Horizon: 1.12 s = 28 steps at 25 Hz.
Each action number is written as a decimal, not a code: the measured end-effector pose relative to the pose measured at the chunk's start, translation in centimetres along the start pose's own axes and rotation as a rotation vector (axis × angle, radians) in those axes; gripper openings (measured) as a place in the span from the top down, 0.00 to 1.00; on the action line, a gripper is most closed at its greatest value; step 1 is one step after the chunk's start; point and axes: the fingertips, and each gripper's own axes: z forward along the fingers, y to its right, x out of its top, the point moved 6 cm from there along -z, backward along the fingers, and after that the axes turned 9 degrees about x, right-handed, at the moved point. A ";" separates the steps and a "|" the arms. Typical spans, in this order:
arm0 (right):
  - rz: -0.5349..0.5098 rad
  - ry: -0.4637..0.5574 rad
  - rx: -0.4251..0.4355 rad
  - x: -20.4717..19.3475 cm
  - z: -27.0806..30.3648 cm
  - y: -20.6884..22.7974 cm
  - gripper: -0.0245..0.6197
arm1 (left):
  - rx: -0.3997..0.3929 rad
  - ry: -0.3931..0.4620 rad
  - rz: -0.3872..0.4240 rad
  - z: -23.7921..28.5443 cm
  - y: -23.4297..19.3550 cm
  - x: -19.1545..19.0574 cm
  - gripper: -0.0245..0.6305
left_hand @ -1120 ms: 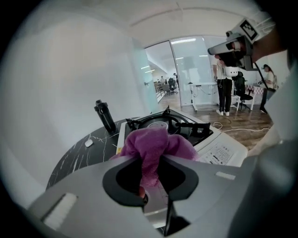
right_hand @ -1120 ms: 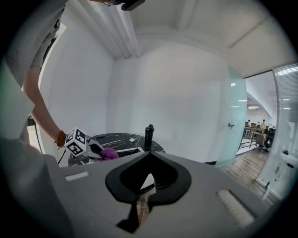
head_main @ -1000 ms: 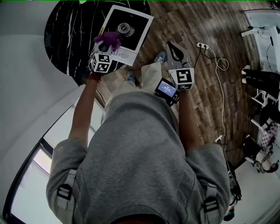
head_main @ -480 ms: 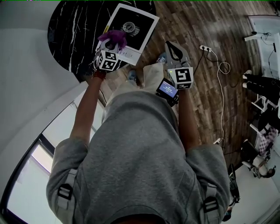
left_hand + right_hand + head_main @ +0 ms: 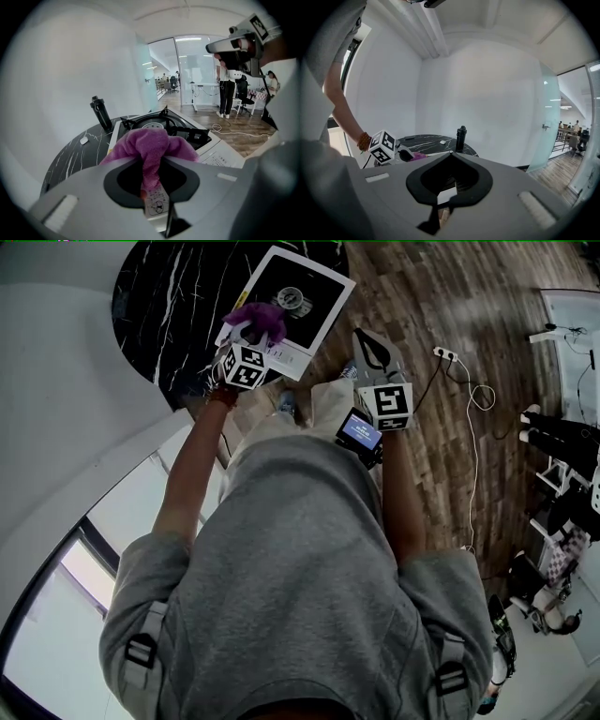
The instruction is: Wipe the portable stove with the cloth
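1. At the near edge of the portable stove [image 5: 323, 307], the cloth [image 5: 259, 319] sits bunched up. It is purple and held just in front of the burner grate [image 5: 161, 123]. We cannot tell whether it presses on the stove top or hangs just above it.
2. We judge the cloth soft, light and floppy. It will fold and drag rather than slide clean, and it could snag on the grate prongs. It is best gripped by a thick fold near its middle, so that a fat wad sticks out to wipe with.
3. The left gripper [image 5: 249, 341] has its jaws narrowed, clamped on a fold of the cloth. Most of the wad bulges out past the tips.
4. The stove looks stiff and boxy, with a flat black top and a white control strip on the near side. We guess it could skid when pushed, so we would steady it by the body edge, not the grate.
5. The right gripper [image 5: 362, 336] has its jaws together with nothing between them. It is held apart from the stove, over the wooden floor [image 5: 422, 296].
6. The stove stands on a round black marble table [image 5: 155, 306]. A dark bottle [image 5: 101, 113] stands beyond it.
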 end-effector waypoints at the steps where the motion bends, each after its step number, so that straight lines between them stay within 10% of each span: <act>1: -0.005 0.001 0.002 0.0 0.1 -0.1 0.95 | -0.005 0.001 0.003 0.0 0.1 0.0 0.86; 28: 0.018 -0.013 -0.018 -0.5 -1.0 0.0 0.95 | -0.098 0.016 0.101 -0.7 4.6 1.7 0.86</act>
